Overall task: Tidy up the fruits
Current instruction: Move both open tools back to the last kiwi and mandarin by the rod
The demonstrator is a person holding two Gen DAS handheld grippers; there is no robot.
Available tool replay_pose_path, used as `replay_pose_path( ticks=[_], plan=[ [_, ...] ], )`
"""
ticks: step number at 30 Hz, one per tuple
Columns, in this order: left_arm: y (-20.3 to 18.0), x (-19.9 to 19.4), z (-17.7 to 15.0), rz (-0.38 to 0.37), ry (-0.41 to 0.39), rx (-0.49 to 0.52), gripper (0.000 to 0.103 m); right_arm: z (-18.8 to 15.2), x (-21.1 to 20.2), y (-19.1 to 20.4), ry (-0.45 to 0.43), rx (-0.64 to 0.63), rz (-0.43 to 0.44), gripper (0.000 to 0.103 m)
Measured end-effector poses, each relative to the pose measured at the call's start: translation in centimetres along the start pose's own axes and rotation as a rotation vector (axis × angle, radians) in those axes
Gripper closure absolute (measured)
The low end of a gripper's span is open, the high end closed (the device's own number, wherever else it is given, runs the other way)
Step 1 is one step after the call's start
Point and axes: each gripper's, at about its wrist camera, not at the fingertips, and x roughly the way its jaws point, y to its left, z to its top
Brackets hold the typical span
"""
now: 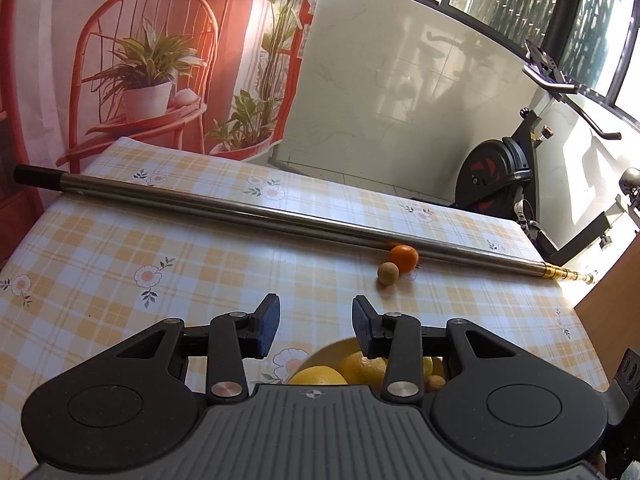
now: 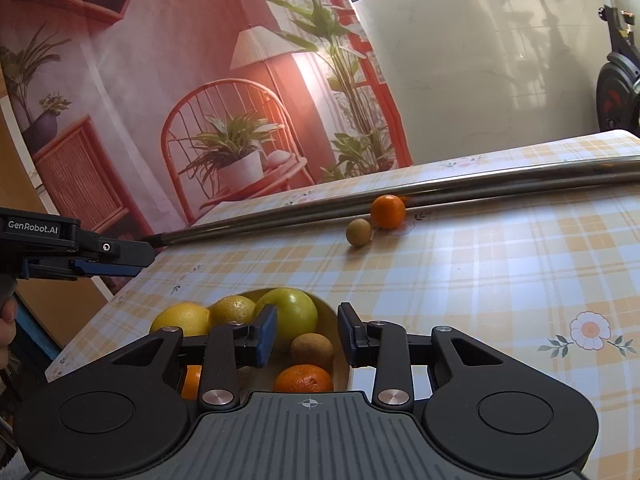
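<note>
Bowl [image 2: 340, 360] under right claw [image 2: 307, 338], parted, empty; orange [image 2: 387, 211] well ahead

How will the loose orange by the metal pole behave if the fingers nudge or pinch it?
The orange looks round, so a nudge would probably roll it, though the metal pole right behind it should stop it that way. It might bump the small brown fruit beside it. Its skin looks firm and matte, likely easy to pinch.
</note>
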Motion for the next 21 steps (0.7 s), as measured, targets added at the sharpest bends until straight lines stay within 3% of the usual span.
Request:
replay_pose_path(
  ticks=[14, 21],
  plan=[
    [-0.7, 1.4, 6.1, -0.002, -0.12, 0.008, 0.061, 4.7, 2.5, -2.2, -0.032, -0.119, -0.095, 0.071],
    [-3.0, 5.7, 6.7, -0.062, -0.085, 0.054, 0.061, 7.6, 5.1, -4.8, -0.049, -0.095, -0.157, 0.071]
  ],
)
